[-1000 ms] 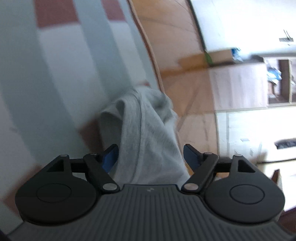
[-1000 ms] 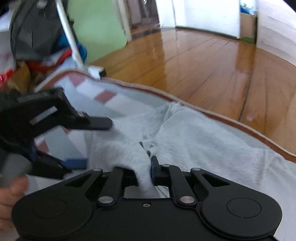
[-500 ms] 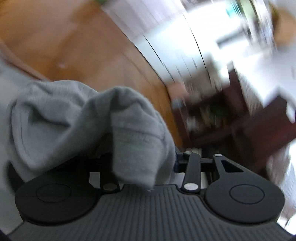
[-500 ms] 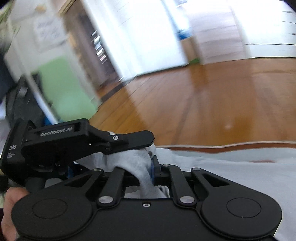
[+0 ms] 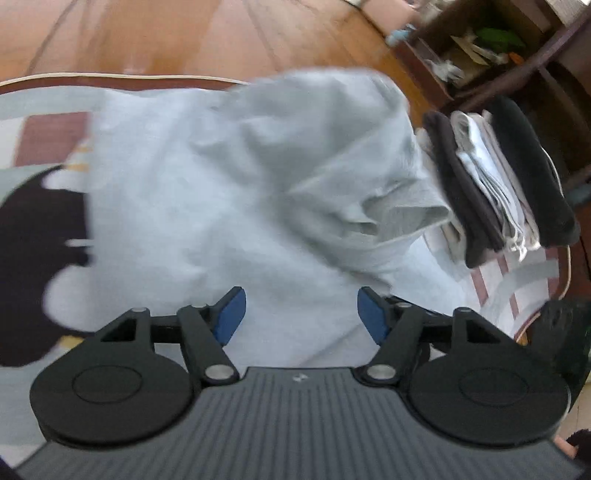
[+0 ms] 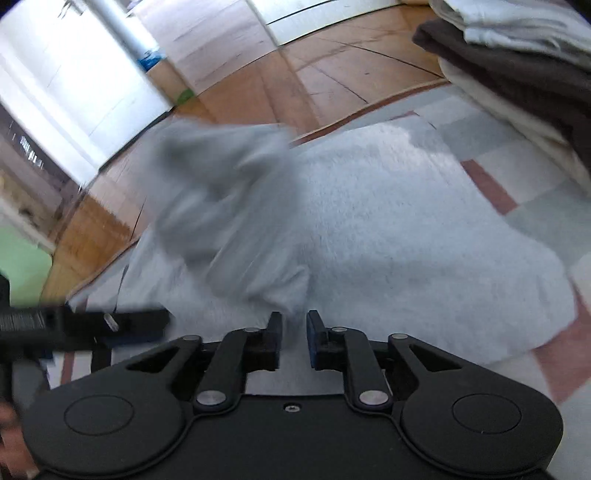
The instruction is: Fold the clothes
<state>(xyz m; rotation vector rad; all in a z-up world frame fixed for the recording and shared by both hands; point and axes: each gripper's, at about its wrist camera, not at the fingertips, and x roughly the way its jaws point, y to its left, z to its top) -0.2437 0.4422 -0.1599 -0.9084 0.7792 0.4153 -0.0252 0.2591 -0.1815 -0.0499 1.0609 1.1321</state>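
One grey garment (image 5: pixel 229 192) is lying spread on a patterned mat (image 5: pixel 40 110) with grey, white and red-brown blocks. One loose fold of the garment is standing up blurred near the mat's far edge, against the wooden floor (image 5: pixel 155 33). One stack of folded clothes (image 5: pixel 498 177) is sitting on the mat just beside the garment; it is showing dark, white and black layers.

Two grippers are in view. The left gripper (image 5: pixel 299 314) is hanging over the garment with its blue-padded fingers set wide apart, holding nothing. The right gripper (image 6: pixel 294 328) is positioned over the garment with a narrow gap between its fingers, and no cloth is lying in that gap.

Half a second ago both grippers were clamping bunched grey cloth and facing the room. Both are now releasing it and facing the mat.
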